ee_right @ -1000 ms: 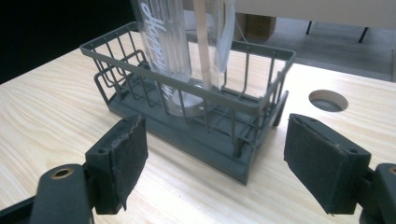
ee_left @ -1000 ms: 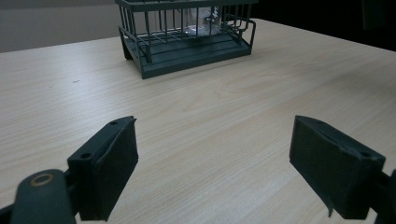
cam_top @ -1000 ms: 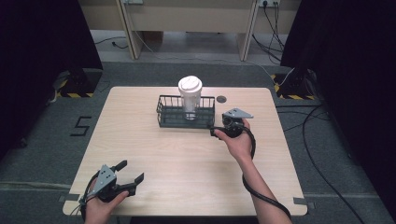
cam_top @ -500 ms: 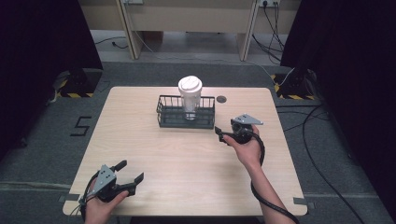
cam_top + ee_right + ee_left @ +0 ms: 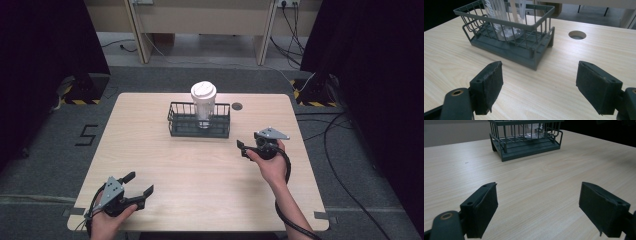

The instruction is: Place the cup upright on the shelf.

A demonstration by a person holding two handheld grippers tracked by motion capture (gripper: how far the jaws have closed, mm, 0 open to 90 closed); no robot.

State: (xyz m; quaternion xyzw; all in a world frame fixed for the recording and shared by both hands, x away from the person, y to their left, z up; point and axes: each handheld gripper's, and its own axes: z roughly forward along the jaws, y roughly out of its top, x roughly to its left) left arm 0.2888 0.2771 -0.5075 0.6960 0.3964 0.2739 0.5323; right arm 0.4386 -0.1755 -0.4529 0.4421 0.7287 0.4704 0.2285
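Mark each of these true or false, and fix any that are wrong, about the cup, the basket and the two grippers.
1. The cup stands inside the basket. True.
2. The right gripper is shut on the basket. False: its fingers are open, holding nothing, short of the basket.
3. The left gripper is open over bare table. True.
4. The cup lies on its side. False: it stands upright.
5. A round hole sits in the table beside the basket. True.

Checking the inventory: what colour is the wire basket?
Dark grey-green wire basket, clearest in the right gripper view.
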